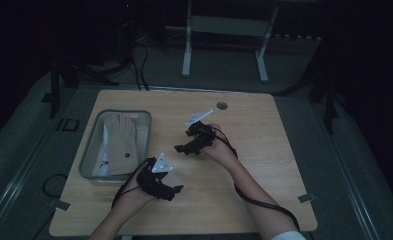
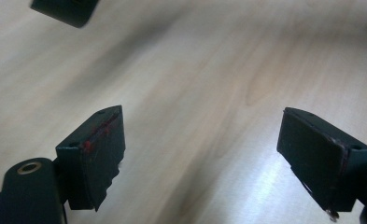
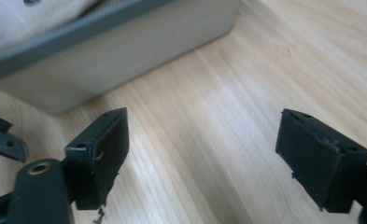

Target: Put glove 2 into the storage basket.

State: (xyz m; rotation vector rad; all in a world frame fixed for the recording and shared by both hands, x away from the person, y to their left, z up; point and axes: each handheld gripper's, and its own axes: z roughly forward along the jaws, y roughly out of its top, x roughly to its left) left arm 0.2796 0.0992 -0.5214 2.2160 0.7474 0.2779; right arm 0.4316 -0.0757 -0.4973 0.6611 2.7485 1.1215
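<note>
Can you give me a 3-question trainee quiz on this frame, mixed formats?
1. True or false: the light-coloured glove lies inside the grey bin.
2. Multiple choice: the left hand-held gripper has its jaws A) shut on the glove, B) open with bare wooden table between them, C) shut on a cable.
3. Fill in: in the right gripper view, the right hand-held gripper is open and points toward the side wall of the ____.

Key: 1 true; 2 B; 3 bin.

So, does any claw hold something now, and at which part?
Nothing is held. The left claw and the right claw both stand open over bare table; the glove lies in the bin.
</note>
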